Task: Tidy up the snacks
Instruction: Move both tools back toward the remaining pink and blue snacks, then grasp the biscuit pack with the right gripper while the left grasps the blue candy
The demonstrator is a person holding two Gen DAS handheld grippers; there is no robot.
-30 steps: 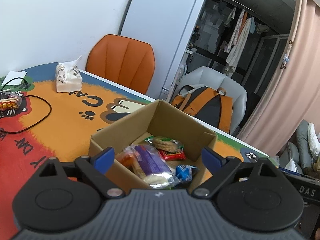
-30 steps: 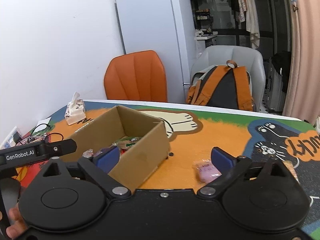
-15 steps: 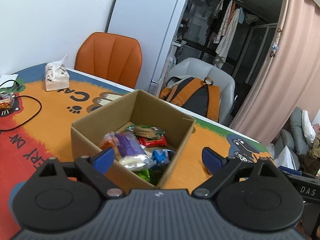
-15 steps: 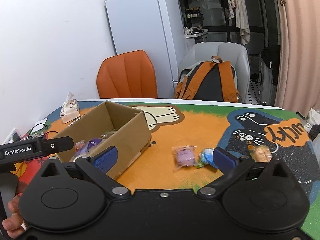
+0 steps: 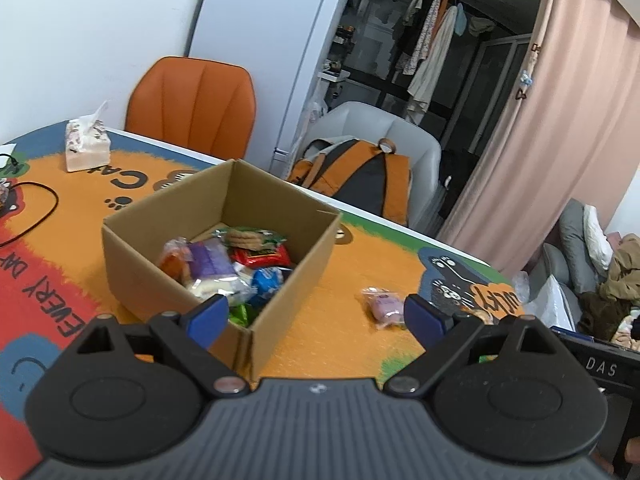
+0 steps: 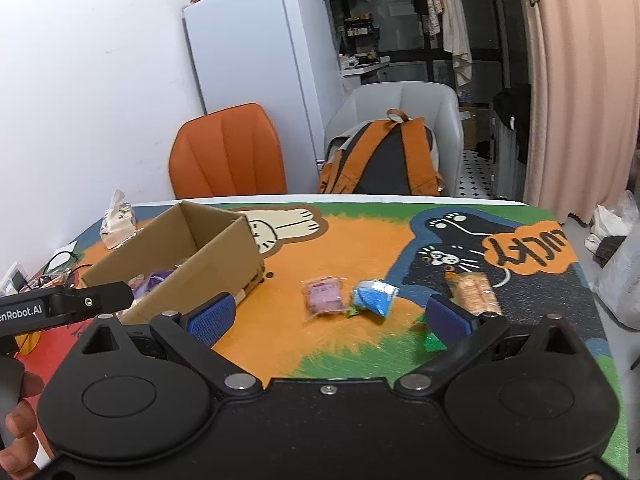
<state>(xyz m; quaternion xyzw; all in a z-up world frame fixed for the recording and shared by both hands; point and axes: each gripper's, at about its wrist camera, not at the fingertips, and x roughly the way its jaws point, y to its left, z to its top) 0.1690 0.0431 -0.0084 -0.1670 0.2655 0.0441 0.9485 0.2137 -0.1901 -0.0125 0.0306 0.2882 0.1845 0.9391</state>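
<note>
An open cardboard box [image 5: 280, 280] [image 6: 224, 256] stands on the colourful table mat and holds several wrapped snacks [image 5: 224, 264]. On the mat right of the box lie a pink packet [image 6: 323, 294] [image 5: 384, 304], a blue packet [image 6: 376, 296], a brown biscuit packet [image 6: 474, 292] and a green wrapper [image 6: 432, 342]. My left gripper [image 5: 316, 316] is open and empty, above the box's near right corner. My right gripper [image 6: 330, 318] is open and empty, just short of the loose packets.
A tissue pack [image 5: 86, 146] and a black cable [image 5: 36, 216] lie at the mat's far left. An orange chair [image 6: 228, 152] and a grey chair with an orange backpack [image 6: 384, 160] stand behind the table. The table's right edge [image 6: 596, 300] is close.
Both grippers have pulled back and swung right. The box now sits further left in both views, and the loose packets have come into view. Both jaws stay open.
</note>
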